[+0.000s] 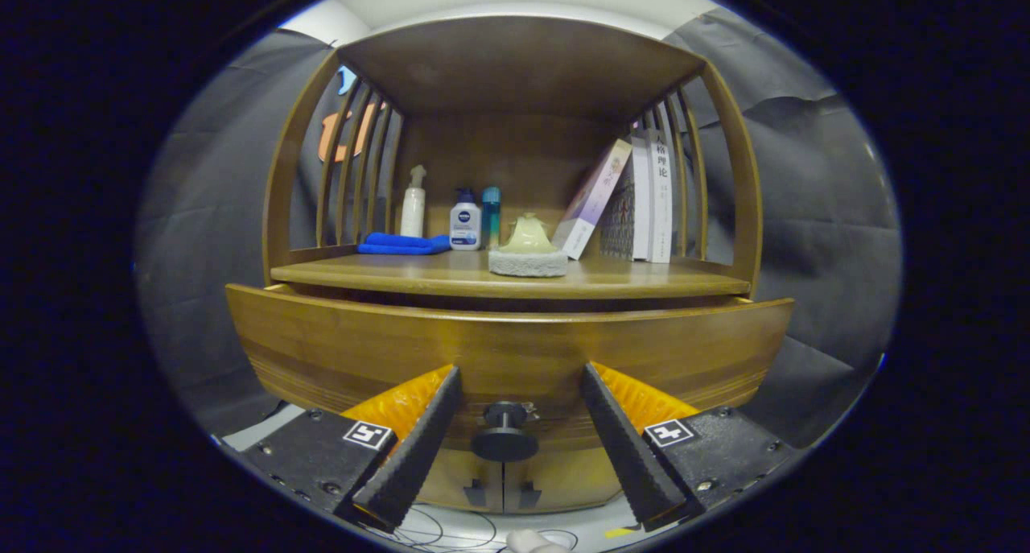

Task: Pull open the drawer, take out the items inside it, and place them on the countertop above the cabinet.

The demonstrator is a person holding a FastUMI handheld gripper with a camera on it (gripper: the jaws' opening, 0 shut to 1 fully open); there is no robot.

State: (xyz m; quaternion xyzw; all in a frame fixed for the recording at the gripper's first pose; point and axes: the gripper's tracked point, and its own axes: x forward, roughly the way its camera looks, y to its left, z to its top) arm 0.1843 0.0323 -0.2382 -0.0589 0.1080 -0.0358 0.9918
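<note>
Now, line by line:

Jaws: the gripper (515,380) stands with its jaws wide apart, pressing on nothing; one finger lies to each side of the knob.

Knob: the dark round knob (504,441) sits in the gap between the two fingers, roughly midway, a little back from their tips. Its stem points straight out of the drawer front toward the camera, so it runs along the same line as the fingers.

Drawer: the drawer front (515,352) is the broad wooden band just under the tabletop. A dark slit shows along its top edge, but whether it is shut tight or out a crack I cannot tell, and what lies inside is hidden.

Tabletop: the wooden tabletop (644,281) above the drawer carries a blue cloth (402,244), a spray bottle (414,203), a pump bottle (465,223), a teal bottle (491,213), a pale green object on a sponge (528,251) and a row of books (636,203). Whether any of these came from the drawer cannot be judged.

Relation that matters: knob dead ahead and centred between the jaws; closing them would catch it from both sides, and a pull would run straight back along the fingers.

Stage: fits either lining up on the knob to draw the drawer out or letting go of it after moving the drawer.
</note>
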